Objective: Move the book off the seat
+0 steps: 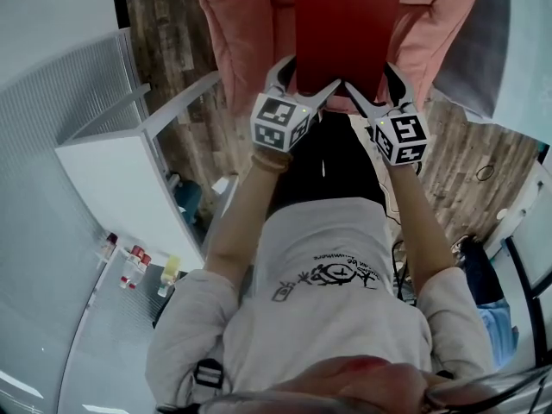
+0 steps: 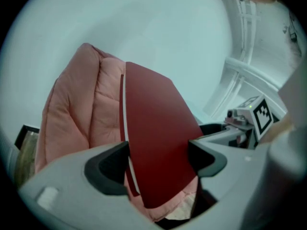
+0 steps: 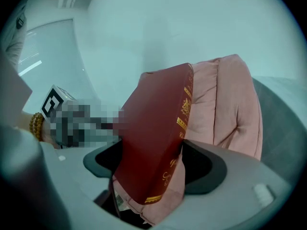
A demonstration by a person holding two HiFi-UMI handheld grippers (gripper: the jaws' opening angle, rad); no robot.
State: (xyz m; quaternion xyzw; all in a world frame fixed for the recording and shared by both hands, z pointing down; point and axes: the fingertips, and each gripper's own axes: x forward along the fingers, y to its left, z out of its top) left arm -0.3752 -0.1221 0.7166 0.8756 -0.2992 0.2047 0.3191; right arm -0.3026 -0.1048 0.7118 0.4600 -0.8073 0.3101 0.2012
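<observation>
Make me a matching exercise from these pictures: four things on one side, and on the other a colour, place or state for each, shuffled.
Things:
1. book
2. cushion
3. left tongs
4. bead bracelet

Descriptions:
A. pink and quilted
B. on the person's wrist
C. dark red, gold print on the spine
D. shut on the book

Pairs: 1-C, 2-A, 3-D, 4-B

Left tool (image 1: 310, 78), right tool (image 1: 371, 80) outstretched, both clamped on book (image 1: 345, 24)
</observation>
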